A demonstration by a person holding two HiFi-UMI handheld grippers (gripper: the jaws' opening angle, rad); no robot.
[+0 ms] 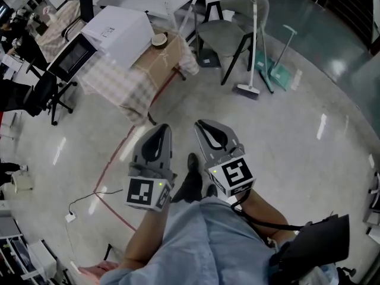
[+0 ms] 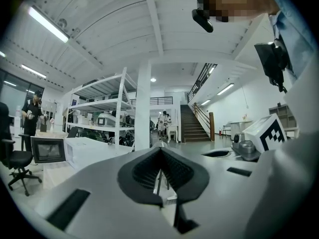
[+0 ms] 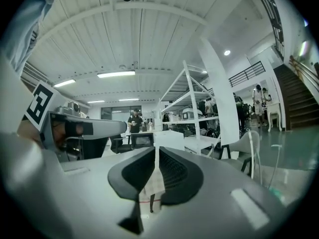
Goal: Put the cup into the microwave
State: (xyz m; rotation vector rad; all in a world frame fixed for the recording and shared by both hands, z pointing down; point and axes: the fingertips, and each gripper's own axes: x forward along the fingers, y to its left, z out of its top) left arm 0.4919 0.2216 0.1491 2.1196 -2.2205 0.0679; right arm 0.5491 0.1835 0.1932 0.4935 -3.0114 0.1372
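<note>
At far left the white microwave (image 1: 113, 31) sits on a table with a checked cloth (image 1: 116, 85); just right of it the cup (image 1: 158, 39) stands on a brown cardboard box (image 1: 163, 55) (well apart from both tools); nearer the person, above the floor, the left gripper (image 1: 161, 127) has its jaws pressed together with nothing between them; beside it the right gripper (image 1: 202, 124) is likewise closed and empty; further right stand a grey chair (image 1: 231, 28) and a broom (image 1: 252, 52).
</note>
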